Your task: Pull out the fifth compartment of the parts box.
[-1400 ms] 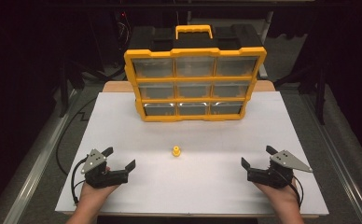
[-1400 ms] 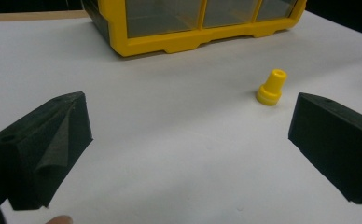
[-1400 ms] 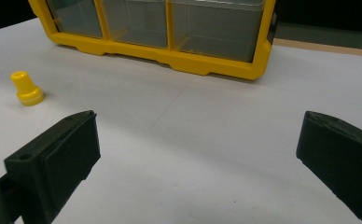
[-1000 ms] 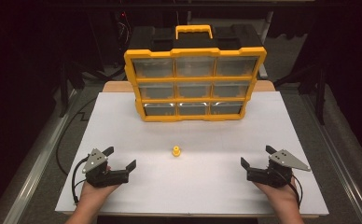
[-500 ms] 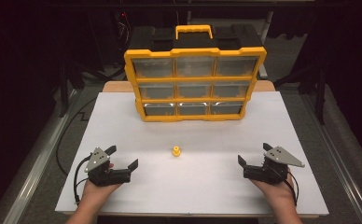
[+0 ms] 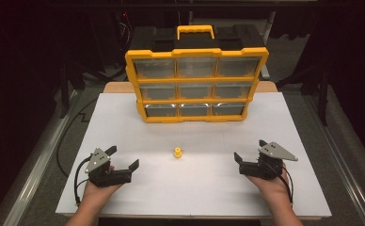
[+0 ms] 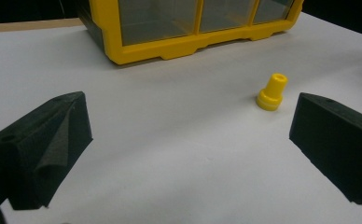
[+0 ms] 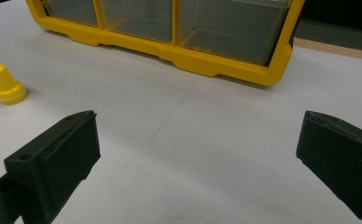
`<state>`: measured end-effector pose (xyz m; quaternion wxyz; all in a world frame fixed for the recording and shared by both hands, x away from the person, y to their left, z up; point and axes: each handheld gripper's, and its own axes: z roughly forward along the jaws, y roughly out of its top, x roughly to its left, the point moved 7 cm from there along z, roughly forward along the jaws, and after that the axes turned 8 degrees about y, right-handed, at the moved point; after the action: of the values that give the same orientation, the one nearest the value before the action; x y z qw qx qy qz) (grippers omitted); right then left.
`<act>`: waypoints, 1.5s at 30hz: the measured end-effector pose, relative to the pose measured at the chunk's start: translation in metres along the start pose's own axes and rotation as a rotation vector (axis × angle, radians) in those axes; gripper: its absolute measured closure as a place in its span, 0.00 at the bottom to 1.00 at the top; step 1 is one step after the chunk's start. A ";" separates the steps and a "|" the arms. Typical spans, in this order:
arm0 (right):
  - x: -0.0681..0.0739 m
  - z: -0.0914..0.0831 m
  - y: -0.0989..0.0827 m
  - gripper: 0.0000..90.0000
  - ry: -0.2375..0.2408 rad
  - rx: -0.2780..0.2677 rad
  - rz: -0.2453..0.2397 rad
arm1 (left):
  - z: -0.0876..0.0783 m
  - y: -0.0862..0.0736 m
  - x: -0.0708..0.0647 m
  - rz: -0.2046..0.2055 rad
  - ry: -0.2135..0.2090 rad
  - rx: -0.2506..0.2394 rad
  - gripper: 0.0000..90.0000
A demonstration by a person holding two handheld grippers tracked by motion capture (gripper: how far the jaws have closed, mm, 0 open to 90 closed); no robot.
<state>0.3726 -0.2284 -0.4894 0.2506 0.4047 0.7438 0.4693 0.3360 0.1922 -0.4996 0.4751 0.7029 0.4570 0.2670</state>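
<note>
A small yellow stepped peg (image 6: 177, 152) stands upright on the white tabletop (image 6: 289, 117), about midway between my two grippers. My left gripper (image 6: 122, 157) rests low at the front left, open, with nothing between its jaws. In the left gripper view the peg (image 7: 272, 92) sits ahead, just inside the right-hand jaw's line, and the left gripper (image 7: 188, 135) is wide open. My right gripper (image 6: 249, 150) lies at the front right, also open with nothing in it. From the right gripper view (image 8: 198, 149) the peg (image 8: 4, 85) is far to the left.
A yellow organizer box (image 6: 197, 84) with clear drawers in three rows and a top handle stands upright at the back centre of the table. Its bottom drawers (image 7: 193, 28) (image 8: 179, 28) face both grippers. Dark floor and metal rails lie beyond the table edges.
Both grippers have drifted slightly inward toward the peg, the right one a little more. Both stay open. The peg and organizer have not moved.
</note>
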 end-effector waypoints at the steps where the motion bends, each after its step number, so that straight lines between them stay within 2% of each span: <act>1: -0.001 0.002 0.001 0.00 -0.001 -0.002 -0.003 | 0.000 0.000 0.000 0.000 0.000 0.000 0.00; 4: -0.003 0.006 0.002 0.00 0.002 0.008 0.001 | 0.000 0.000 0.000 0.001 -0.001 -0.005 0.00; 9: -0.014 0.018 0.005 0.00 -0.027 0.018 0.005 | -0.001 0.001 0.000 -0.007 -0.005 -0.008 0.00; 10: -0.018 0.025 0.003 0.00 -0.031 0.028 0.035 | 0.000 0.001 0.000 -0.003 -0.002 -0.008 0.00; 13: -0.022 0.030 0.002 0.00 -0.031 0.039 0.060 | 0.001 0.000 0.001 0.000 0.006 -0.004 0.00; 20: -0.034 0.039 0.009 0.01 -0.078 0.008 0.058 | 0.001 -0.001 0.002 0.006 0.008 0.002 0.00; 23: -0.037 0.043 0.011 0.01 -0.084 0.023 0.055 | 0.001 -0.002 0.002 0.005 0.009 0.006 0.00; 26: -0.039 0.046 0.014 0.01 -0.085 0.041 0.027 | 0.001 -0.002 0.004 0.006 0.017 0.010 0.00; 34: -0.038 0.043 0.019 0.00 -0.074 0.037 0.022 | 0.002 -0.003 0.008 -0.008 0.026 0.012 0.00; 40: -0.033 0.031 0.018 0.00 -0.068 0.040 -0.012 | 0.001 -0.002 0.009 -0.005 0.034 0.009 0.00; 45: -0.032 0.024 0.014 0.00 -0.064 0.040 -0.011 | 0.003 -0.003 0.010 -0.014 0.037 0.019 0.00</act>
<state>0.4132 -0.2405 -0.4872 0.2688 0.4206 0.7467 0.4397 0.3411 0.2005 -0.5043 0.4619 0.6991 0.4730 0.2723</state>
